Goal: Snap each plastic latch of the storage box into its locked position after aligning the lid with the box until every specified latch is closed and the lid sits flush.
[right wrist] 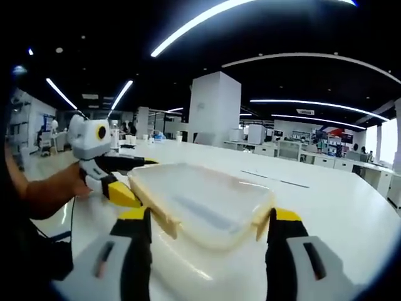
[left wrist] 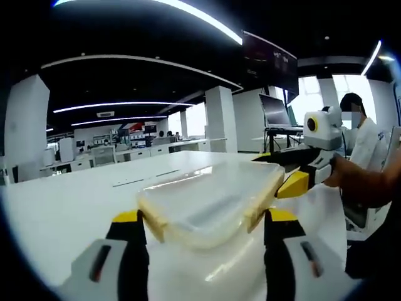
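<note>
A clear plastic storage box (left wrist: 210,200) with its lid on and cream latches lies on the white table (left wrist: 69,207). My left gripper (left wrist: 205,216) is open, its yellow-tipped jaws straddling the box's near end, one beside each side latch (left wrist: 153,222). My right gripper (left wrist: 279,174) comes in from the right, held by a hand, its jaws apart at the box's far right corner. In the right gripper view the box (right wrist: 200,200) lies between the open right gripper's (right wrist: 210,215) jaws, and the left gripper (right wrist: 141,182) is at the box's left edge.
The white table (right wrist: 338,200) stretches wide around the box. A person in a white top (left wrist: 363,135) sits at the right beyond the table edge. A monitor (left wrist: 276,111) on a stand and pillars (right wrist: 214,106) are far behind.
</note>
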Motion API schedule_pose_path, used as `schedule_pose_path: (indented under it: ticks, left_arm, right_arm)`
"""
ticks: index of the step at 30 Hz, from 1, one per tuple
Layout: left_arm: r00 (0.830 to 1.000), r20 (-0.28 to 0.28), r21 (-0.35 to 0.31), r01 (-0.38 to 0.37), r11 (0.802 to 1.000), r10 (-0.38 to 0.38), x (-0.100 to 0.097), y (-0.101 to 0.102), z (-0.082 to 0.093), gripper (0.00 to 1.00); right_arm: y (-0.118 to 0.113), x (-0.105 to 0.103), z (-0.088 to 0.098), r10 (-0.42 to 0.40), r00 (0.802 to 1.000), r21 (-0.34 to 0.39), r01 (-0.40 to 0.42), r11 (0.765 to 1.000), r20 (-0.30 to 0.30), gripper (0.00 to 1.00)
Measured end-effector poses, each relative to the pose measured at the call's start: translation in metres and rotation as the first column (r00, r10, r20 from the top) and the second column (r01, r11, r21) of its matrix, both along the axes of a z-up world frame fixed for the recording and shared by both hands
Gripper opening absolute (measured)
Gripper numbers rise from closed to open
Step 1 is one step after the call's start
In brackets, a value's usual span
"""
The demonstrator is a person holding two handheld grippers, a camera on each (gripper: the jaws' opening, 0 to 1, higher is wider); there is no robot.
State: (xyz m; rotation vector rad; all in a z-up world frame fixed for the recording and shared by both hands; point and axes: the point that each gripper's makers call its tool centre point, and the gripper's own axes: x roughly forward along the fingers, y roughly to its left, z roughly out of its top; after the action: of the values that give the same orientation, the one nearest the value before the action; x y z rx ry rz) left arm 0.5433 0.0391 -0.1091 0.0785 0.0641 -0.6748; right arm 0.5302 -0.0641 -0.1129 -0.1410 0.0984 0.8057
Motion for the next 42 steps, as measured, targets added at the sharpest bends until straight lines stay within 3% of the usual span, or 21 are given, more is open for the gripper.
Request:
schedule_pose_path:
  ticks: [9, 10, 12, 22, 42]
  left_arm:
    - [1.0, -0.014, 0.0, 0.003, 1.0, -0.003, 0.006, 0.002, 0.001, 0.66]
    - [0.998, -0.053, 0.022, 0.042, 0.999, -0.04, 0.0, 0.0, -0.003, 0.66]
    - [1.0, -0.019, -0.002, 0.008, 1.0, -0.008, 0.003, -0.003, 0.007, 0.66]
    - [1.0, -0.026, 0.003, -0.001, 1.0, 0.002, -0.003, -0.001, -0.003, 0.67]
    - [1.0, -0.027, 0.003, -0.009, 1.0, 0.009, 0.002, 0.0, -0.003, 0.67]
  right_arm:
    - [0.001, 0.002, -0.001, -0.006, 1.0, -0.005, 0.006, 1.0, -0.006, 0.69]
    - [0.001, 0.0, 0.0, -0.008, 1.0, -0.002, 0.008, 1.0, -0.009, 0.68]
    - [0.001, -0.003, 0.002, -0.007, 1.0, -0.002, 0.007, 1.0, -0.006, 0.68]
    - [0.002, -0.007, 0.003, -0.012, 1.0, -0.001, 0.012, 1.0, -0.011, 0.66]
    - [-0.002, 0.011, 0.0, -0.02, 1.0, 0.037, 0.021, 0.999, -0.022, 0.62]
